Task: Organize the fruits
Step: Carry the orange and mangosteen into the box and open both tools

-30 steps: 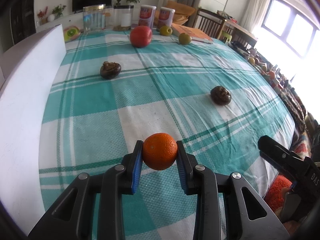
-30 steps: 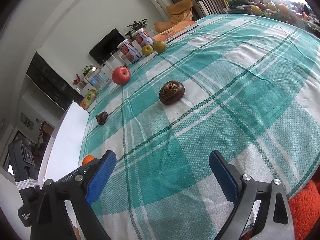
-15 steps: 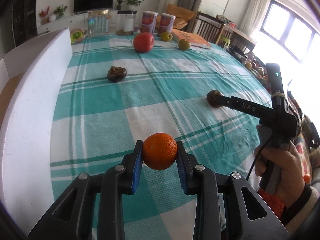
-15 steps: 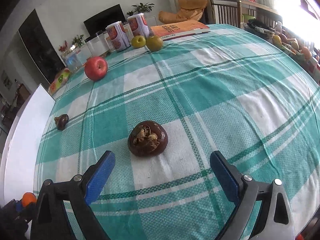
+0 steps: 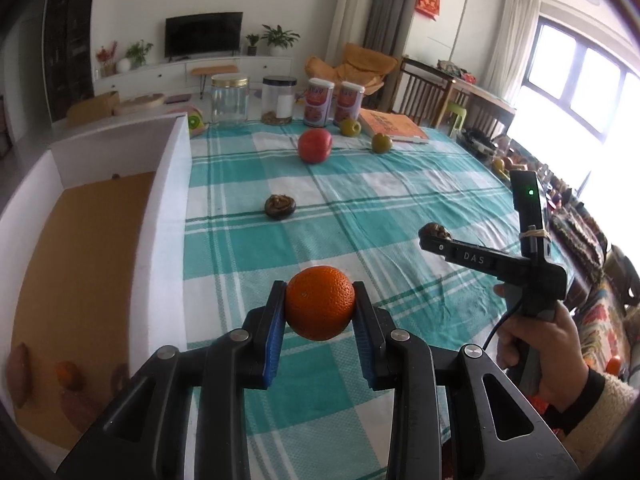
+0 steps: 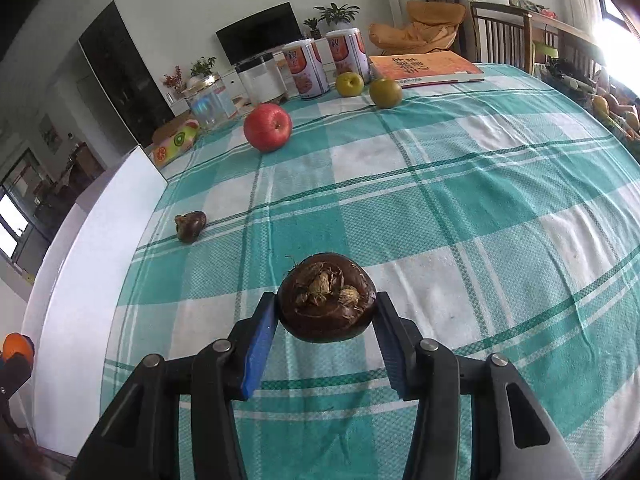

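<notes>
An orange (image 5: 320,308) is clamped between the blue pads of my left gripper (image 5: 320,300), which is shut on it above the checked cloth, just right of the white box (image 5: 168,200). My right gripper (image 6: 326,310) has a dark brown water chestnut (image 6: 326,300) between its pads. Its jaws are closing and both pads touch the chestnut's sides. In the left wrist view the right gripper (image 5: 434,238) shows side-on, held by a hand (image 5: 540,344). A second chestnut (image 6: 190,224) lies near the box. A red apple (image 6: 267,127) and two green fruits (image 6: 349,84) (image 6: 385,93) sit farther back.
The white box's brown floor (image 5: 80,260) holds several fruits at its near end. Two cans (image 5: 318,104), two jars (image 5: 230,98) and an orange book (image 5: 394,126) stand along the table's far edge. The table's right edge drops to a cluttered bench.
My left gripper rose with the orange, and the box's inside came into view. My right gripper moved up to the near chestnut, levelled out, and its wide jaws closed onto it.
</notes>
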A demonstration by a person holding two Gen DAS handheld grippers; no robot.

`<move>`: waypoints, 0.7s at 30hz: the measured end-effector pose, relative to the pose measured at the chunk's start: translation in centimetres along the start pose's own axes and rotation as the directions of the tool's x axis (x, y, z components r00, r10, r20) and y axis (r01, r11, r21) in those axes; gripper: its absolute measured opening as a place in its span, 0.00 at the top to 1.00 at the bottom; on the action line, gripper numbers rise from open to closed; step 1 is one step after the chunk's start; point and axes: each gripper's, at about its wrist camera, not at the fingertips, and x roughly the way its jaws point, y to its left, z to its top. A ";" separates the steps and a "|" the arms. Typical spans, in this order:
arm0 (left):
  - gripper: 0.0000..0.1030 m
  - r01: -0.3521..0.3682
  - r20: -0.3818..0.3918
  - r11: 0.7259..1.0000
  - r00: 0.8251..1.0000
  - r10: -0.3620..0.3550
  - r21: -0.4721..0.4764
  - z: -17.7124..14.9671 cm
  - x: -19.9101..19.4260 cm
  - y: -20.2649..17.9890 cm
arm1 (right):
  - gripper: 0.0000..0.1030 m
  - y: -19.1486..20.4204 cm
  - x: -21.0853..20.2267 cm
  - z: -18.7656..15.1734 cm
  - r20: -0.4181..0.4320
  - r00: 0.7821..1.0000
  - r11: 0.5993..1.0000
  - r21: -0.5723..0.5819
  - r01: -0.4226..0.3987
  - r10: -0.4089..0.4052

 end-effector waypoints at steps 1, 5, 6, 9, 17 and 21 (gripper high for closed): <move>0.69 -0.015 0.008 1.000 1.000 0.015 -0.004 0.1 -0.5 0.5 | 0.53 1.3 -0.3 0.0 -0.005 0.999 0.999 -0.009 -0.034 0.034; 0.69 -0.093 0.027 0.996 0.995 0.093 -0.007 0.4 -2.0 2.5 | 0.53 7.2 -1.1 -0.1 -0.030 0.987 0.984 -0.068 -0.162 0.160; 0.69 -0.119 0.028 0.993 0.992 0.119 -0.005 0.4 -2.4 3.1 | 0.53 8.6 -1.3 -0.2 -0.038 0.981 0.978 -0.086 -0.191 0.189; 0.69 -0.198 0.030 0.980 0.980 0.198 -0.009 0.0 -3.2 5.4 | 0.53 13.5 -1.8 -0.7 -0.076 0.959 0.949 -0.142 -0.282 0.274; 0.69 -0.345 -0.021 0.930 0.938 0.345 -0.125 -1.8 -5.1 13.6 | 0.53 25.8 -3.1 -3.6 -0.202 0.887 0.833 -0.310 -0.459 0.414; 0.69 -0.440 -0.085 0.874 0.898 0.432 -0.204 -3.3 -5.4 18.5 | 0.53 31.3 -2.0 -6.6 -0.285 0.864 0.772 -0.393 -0.500 0.414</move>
